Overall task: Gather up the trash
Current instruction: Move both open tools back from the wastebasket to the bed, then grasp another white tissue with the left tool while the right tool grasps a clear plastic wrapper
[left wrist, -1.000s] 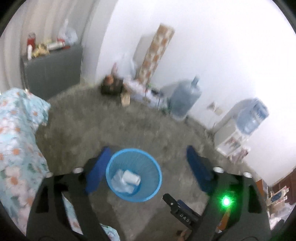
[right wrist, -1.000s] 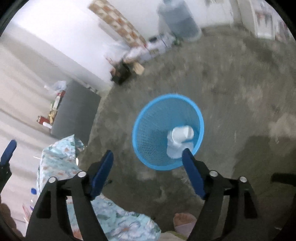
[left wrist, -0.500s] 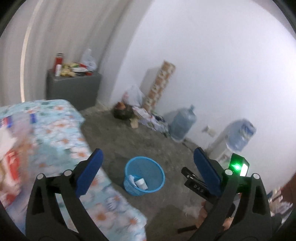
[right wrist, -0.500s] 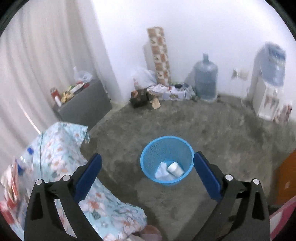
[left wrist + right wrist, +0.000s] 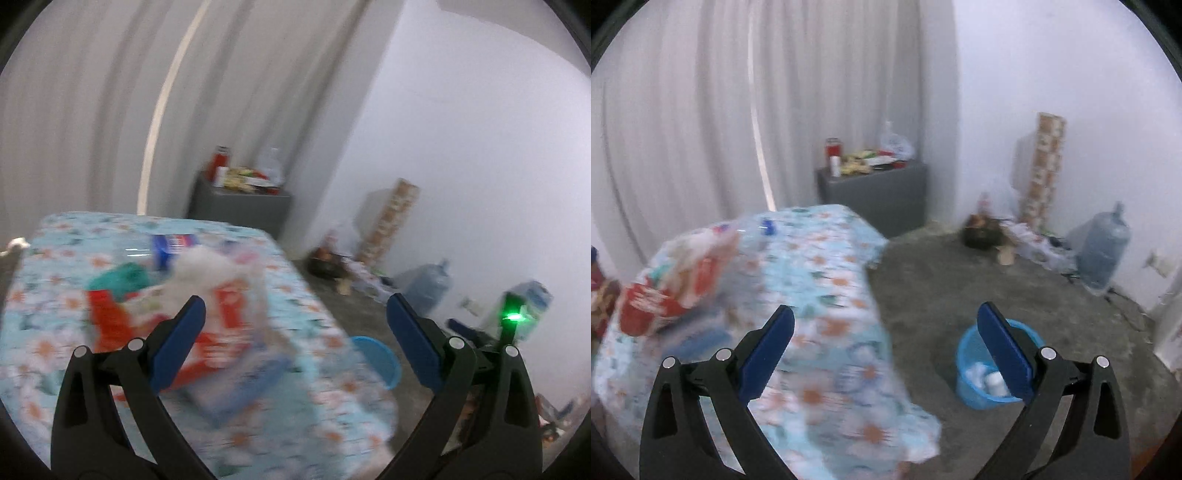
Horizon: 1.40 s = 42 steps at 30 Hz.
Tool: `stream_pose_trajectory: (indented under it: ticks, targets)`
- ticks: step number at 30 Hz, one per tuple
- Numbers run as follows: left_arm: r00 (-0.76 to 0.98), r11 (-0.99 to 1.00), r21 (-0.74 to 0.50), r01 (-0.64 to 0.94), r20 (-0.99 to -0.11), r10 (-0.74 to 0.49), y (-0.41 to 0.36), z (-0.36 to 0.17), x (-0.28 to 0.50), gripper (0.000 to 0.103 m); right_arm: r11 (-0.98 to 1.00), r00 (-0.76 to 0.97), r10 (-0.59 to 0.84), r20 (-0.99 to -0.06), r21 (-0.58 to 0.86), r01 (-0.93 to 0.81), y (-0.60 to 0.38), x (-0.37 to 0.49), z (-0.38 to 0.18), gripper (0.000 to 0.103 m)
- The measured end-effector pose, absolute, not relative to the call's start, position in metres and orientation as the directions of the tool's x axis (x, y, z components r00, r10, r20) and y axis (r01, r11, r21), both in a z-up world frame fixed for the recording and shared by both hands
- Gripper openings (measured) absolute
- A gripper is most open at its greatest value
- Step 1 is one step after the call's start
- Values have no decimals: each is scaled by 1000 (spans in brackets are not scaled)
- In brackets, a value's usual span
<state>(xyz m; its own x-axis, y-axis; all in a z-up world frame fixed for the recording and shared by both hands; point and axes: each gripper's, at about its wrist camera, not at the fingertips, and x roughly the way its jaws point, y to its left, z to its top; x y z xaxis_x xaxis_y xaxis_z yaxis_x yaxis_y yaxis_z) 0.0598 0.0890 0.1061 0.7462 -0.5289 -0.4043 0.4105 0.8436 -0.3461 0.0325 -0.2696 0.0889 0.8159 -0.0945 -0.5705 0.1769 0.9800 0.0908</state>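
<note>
A blue mesh trash basket (image 5: 982,373) stands on the grey floor right of the table, with white trash inside; its rim shows in the left wrist view (image 5: 380,360). On the floral tablecloth (image 5: 55,295) lies blurred trash: a red and white wrapper (image 5: 225,325), a white crumpled wad (image 5: 203,266), a teal item (image 5: 122,280), a blue box (image 5: 171,249). The red wrapper also shows in the right wrist view (image 5: 661,295). My left gripper (image 5: 291,343) is open and empty above the table. My right gripper (image 5: 884,347) is open and empty over the table's right edge.
A grey cabinet (image 5: 879,195) with bottles and bags stands by the white curtain. A water jug (image 5: 1102,254), a patterned box column (image 5: 1043,166) and floor clutter (image 5: 990,232) line the far wall. A water dispenser (image 5: 532,306) is at the right.
Both grippers swung up and left from over the basket toward the table. The basket moved to the lower right of both views; the table trash came into view.
</note>
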Motion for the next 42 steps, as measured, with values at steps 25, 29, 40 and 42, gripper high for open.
stream_pose_trajectory:
  ticks: [25, 29, 40, 42]
  targets:
    - [563, 880, -321, 350, -678, -472, 103, 57, 225, 57, 790, 649, 514, -561, 605, -103, -217, 180, 91, 74]
    - [533, 882, -340, 327, -704, -469, 104, 46, 241, 51, 734, 586, 576, -570, 677, -64, -214, 227, 75, 64]
    - [485, 865, -402, 301, -717, -502, 111, 28, 257, 33, 723, 499, 604, -621, 690, -17, -193, 278, 48, 39]
    - [481, 862, -410, 298, -716, -506, 112, 26, 259, 30, 725, 496, 605, -623, 689, -18, -192, 280, 47, 30]
